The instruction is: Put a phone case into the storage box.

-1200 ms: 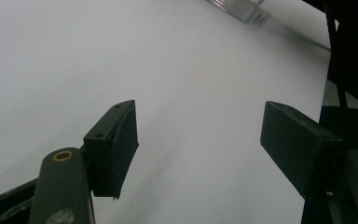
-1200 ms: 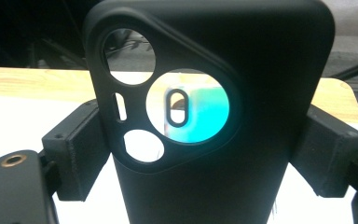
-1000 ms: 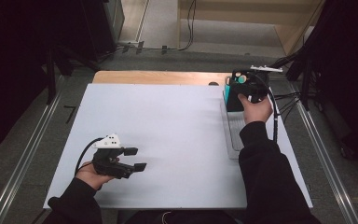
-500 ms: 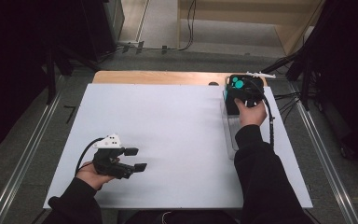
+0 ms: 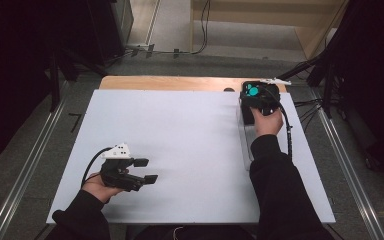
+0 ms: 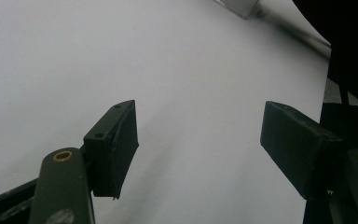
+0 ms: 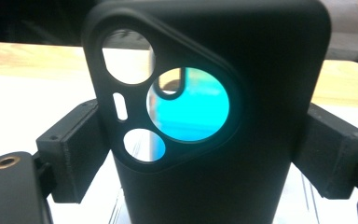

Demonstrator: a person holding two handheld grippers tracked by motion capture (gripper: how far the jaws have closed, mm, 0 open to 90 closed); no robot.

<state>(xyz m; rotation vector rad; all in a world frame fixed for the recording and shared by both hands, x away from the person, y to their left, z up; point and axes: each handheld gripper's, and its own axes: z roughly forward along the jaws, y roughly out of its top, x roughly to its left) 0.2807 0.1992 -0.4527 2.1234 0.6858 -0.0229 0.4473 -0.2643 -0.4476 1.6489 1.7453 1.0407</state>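
Gripping a black phone case (image 7: 214,116) by its two sides, the right claw (image 5: 260,100) sat at the far right of the white worktop (image 5: 190,135), its jaws having just been easing wider with the case between them, pads touching. Near the front left edge, the left claw (image 5: 147,171) rested wide open, holding nothing.

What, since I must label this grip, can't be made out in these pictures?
- Right gripper view: the black phone case hides whether the fingers of the right gripper press its sides; the jaws have just opened a little.
- Same view: the case's lower end is cut off by the bottom edge.
- High view: the clear thing beside the right sleeve is too faint to identify.
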